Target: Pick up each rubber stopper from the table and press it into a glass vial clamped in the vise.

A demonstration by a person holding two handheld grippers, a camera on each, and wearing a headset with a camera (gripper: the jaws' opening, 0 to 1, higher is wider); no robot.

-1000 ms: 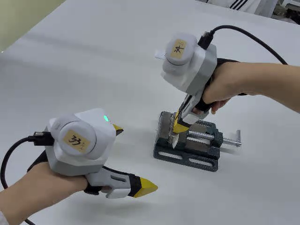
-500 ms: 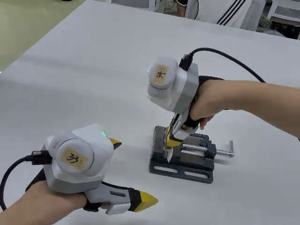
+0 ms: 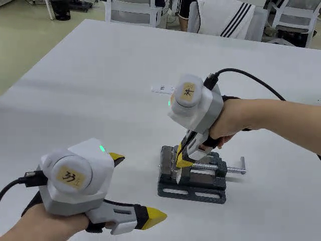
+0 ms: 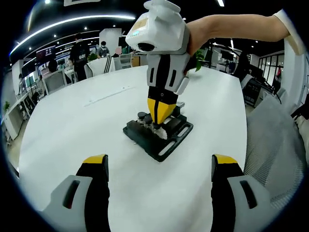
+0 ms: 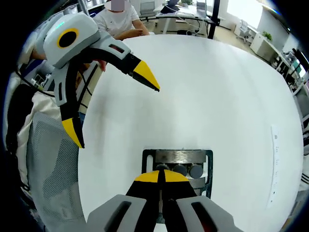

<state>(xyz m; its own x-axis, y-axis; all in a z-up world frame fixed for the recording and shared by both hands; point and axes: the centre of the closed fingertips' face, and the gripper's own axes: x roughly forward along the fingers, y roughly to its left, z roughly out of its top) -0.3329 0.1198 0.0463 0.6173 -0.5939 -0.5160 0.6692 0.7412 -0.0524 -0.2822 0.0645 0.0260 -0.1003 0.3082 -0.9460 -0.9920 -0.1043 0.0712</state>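
At a white workbench (image 3: 90, 90), the right gripper (image 3: 178, 169) points steeply down into a dark bench vise (image 3: 193, 190). Its yellow-tipped jaws are pressed together over one end of a row of glass vials (image 4: 142, 119) clamped there; whether a stopper sits between the tips cannot be told. Just beside the tips, two dark round rubber stoppers (image 5: 195, 170) sit in vial mouths. The left gripper (image 3: 137, 188) hovers well apart from the vise, jaws spread wide with nothing between them. A white paper strip (image 3: 163, 89) lies beyond the vise.
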